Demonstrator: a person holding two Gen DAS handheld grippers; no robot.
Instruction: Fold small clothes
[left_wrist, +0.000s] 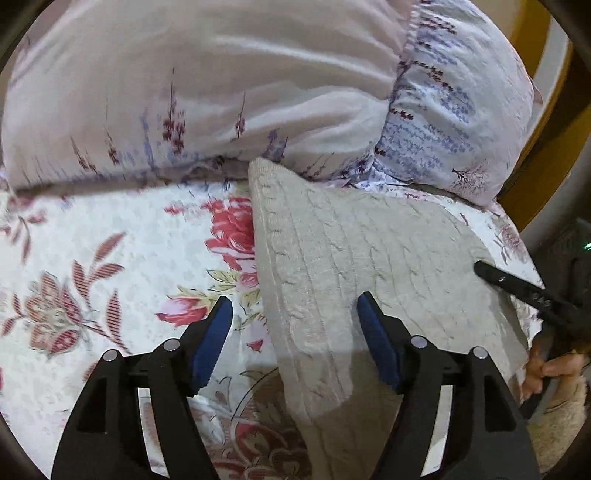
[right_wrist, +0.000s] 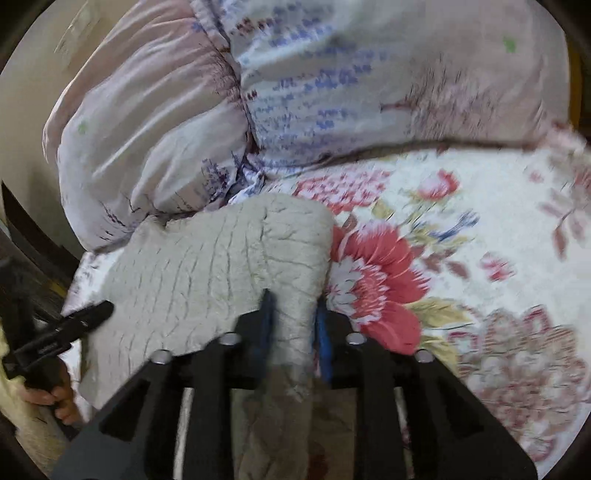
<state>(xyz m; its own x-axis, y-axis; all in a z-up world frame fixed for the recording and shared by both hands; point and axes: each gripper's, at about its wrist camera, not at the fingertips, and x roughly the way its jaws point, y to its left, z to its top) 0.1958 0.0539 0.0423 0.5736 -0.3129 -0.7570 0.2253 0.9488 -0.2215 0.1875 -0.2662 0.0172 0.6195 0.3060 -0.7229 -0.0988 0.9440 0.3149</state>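
Note:
A grey cable-knit garment (left_wrist: 354, 254) lies folded on a floral bedsheet (left_wrist: 122, 266). In the left wrist view my left gripper (left_wrist: 295, 306) is open, its blue-padded fingers straddling the garment's left edge just above the cloth. The other gripper's black finger (left_wrist: 506, 282) rests on the garment's right edge. In the right wrist view my right gripper (right_wrist: 293, 314) is shut on a pinched-up fold of the grey garment (right_wrist: 221, 254) near its right edge. The other gripper (right_wrist: 77, 319) shows at the left by the garment's near corner.
A pale duvet with purple print (left_wrist: 229, 81) is bunched along the back, touching the garment's far end; it also shows in the right wrist view (right_wrist: 295, 77). The floral bedsheet (right_wrist: 461, 240) spreads to the right. A wooden bed frame (left_wrist: 554, 122) is at the far right.

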